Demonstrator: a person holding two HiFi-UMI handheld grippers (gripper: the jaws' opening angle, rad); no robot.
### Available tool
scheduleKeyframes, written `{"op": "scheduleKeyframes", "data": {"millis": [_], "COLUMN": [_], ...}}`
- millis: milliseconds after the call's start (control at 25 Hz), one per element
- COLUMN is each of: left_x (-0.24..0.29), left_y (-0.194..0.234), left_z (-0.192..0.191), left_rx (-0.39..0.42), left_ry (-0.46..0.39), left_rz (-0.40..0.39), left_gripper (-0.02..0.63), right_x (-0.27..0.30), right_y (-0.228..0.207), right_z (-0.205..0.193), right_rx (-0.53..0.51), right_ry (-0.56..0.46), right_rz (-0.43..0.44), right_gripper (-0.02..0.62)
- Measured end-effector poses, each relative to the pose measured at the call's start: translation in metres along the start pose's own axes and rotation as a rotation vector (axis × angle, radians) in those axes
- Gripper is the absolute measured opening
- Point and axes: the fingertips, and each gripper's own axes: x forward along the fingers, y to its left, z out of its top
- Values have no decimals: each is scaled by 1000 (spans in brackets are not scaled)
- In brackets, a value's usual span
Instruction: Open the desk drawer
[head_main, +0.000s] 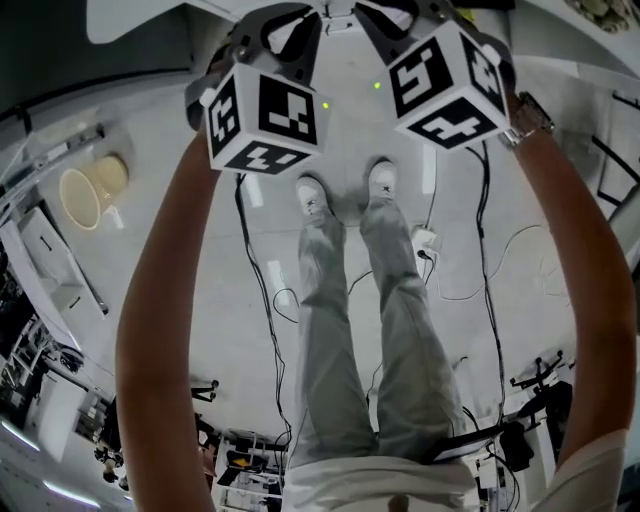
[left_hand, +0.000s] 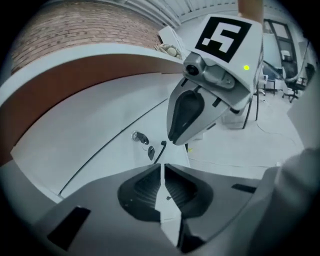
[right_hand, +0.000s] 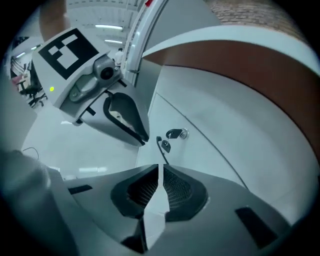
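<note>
Left gripper (left_hand: 161, 167): jaws together, only a hairline slit between the ribbed pads, nothing held. Right gripper (right_hand: 159, 167): same, jaws closed on nothing. Both point downward at the white desk front, side by side and close; each appears in the other's view, marker cube uppermost.

Desk drawer (left_hand: 120, 157): white front directly ahead of both sets of jaws, apart from them. It sits flush with the neighbouring panel, a thin dark seam between the two. Lock (left_hand: 136, 136) is on the drawer front, just beside that seam and near the front's outer corner edge. A key is in it, with a dark fob (left_hand: 151, 152) hanging just below. Jaw tips line up roughly under the fob in both gripper views.

Brown desktop edge (left_hand: 75, 85) runs above the white front; brick wall (left_hand: 75, 30) beyond.

Head view: both forearms extended, wristwatch (head_main: 530, 118) on the right wrist, person's white shoes (head_main: 312, 195) on a pale floor, cables (head_main: 487, 300) trailing across it.
</note>
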Motion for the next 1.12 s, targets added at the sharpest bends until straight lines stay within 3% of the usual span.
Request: {"op": "scheduleKeyframes", "data": {"millis": [40, 120, 200, 480, 640, 720, 800, 1120], "left_x": [5, 13, 20, 34, 45, 46, 48, 45], "left_y": [3, 7, 10, 14, 13, 17, 18, 12], "left_z": [-2, -4, -5, -19, -21, -20, -19, -19], "left_rx": [23, 63, 104, 323, 430, 516, 574, 590], "left_ry": [12, 36, 56, 151, 195, 209, 219, 222], "left_rz": [0, -4, -10, -15, 17, 70, 86, 21], "left_gripper": [14, 106, 115, 137, 132, 36, 29, 23], "right_x": [4, 11, 17, 37, 51, 55, 55, 52], "right_y": [3, 8, 8, 1, 4, 3, -3, 0], "right_z": [-2, -3, 0, 4, 0, -3, -3, -6], "right_rx": [-22, -70, -119, -258, -408, -514, -566, -560], "right_ry": [14, 30, 35, 77, 140, 173, 173, 179], "right_rz": [15, 36, 28, -33, -46, -82, -128, -70], "right_gripper": [31, 54, 110, 117, 117, 111, 38, 33]}}
